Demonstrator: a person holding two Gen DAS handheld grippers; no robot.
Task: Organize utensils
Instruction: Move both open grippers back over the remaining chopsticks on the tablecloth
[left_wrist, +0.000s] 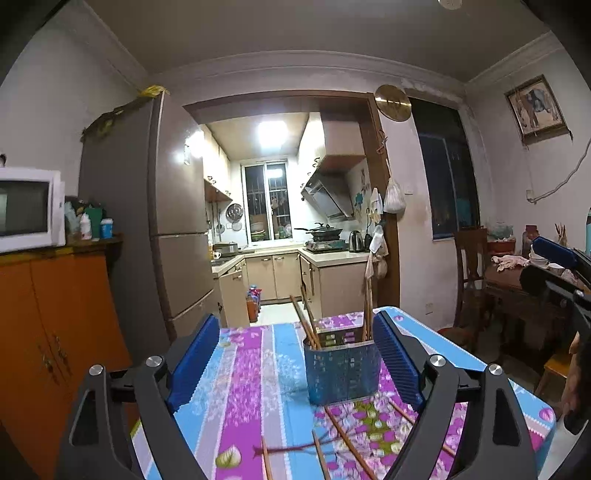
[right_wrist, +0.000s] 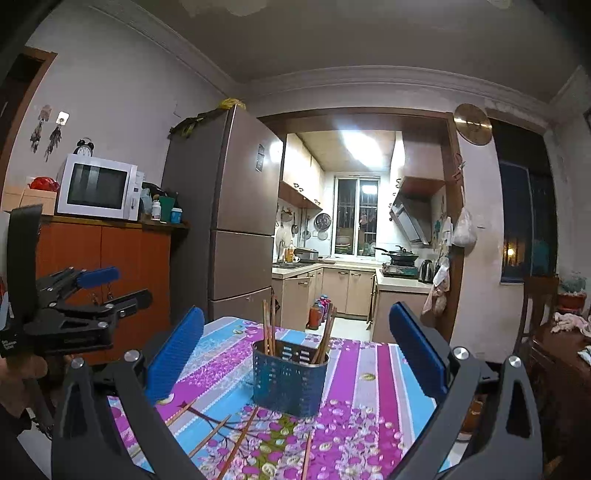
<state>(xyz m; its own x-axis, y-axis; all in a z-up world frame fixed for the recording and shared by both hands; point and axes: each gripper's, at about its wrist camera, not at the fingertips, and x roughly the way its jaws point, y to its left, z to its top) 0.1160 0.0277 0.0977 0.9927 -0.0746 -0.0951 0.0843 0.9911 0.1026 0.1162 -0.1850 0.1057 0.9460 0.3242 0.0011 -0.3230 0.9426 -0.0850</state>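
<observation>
- My left gripper (left_wrist: 295, 358) stands with its blue pads wide apart and nothing clamped; the utensil holder (left_wrist: 341, 369) sits on the table ahead, nearer my right-hand pad than the other, touching neither.
- My right gripper (right_wrist: 295, 354) is just as wide apart and empty, and the utensil holder (right_wrist: 290, 382) stands ahead in the gap, clear of both pads.
- The utensil holder is a blue perforated caddy standing upright on the floral striped tablecloth (right_wrist: 365, 373).
- Several wooden chopsticks (right_wrist: 268, 326) already stand in the utensil holder, leaning towards its two ends.
- More loose chopsticks (right_wrist: 210, 435) lie flat on the cloth on my side of the utensil holder, fanned out and apart from each other; in the left wrist view they lie between and under my jaws (left_wrist: 347, 439).
- From the right wrist view, my left gripper (right_wrist: 110, 284) hangs off to the left of the utensil holder, beyond the table edge.
- Behind the utensil holder the room opens through a doorway into a lit kitchen; a tall refrigerator (right_wrist: 236, 221) stands to the left of that, then an orange cabinet (right_wrist: 107, 266) with a white microwave (right_wrist: 99, 186) on top.
- To the right of the utensil holder, well apart, a dark wooden chair (left_wrist: 472, 266) and a cluttered side table (left_wrist: 517, 280) stand against the wall.
</observation>
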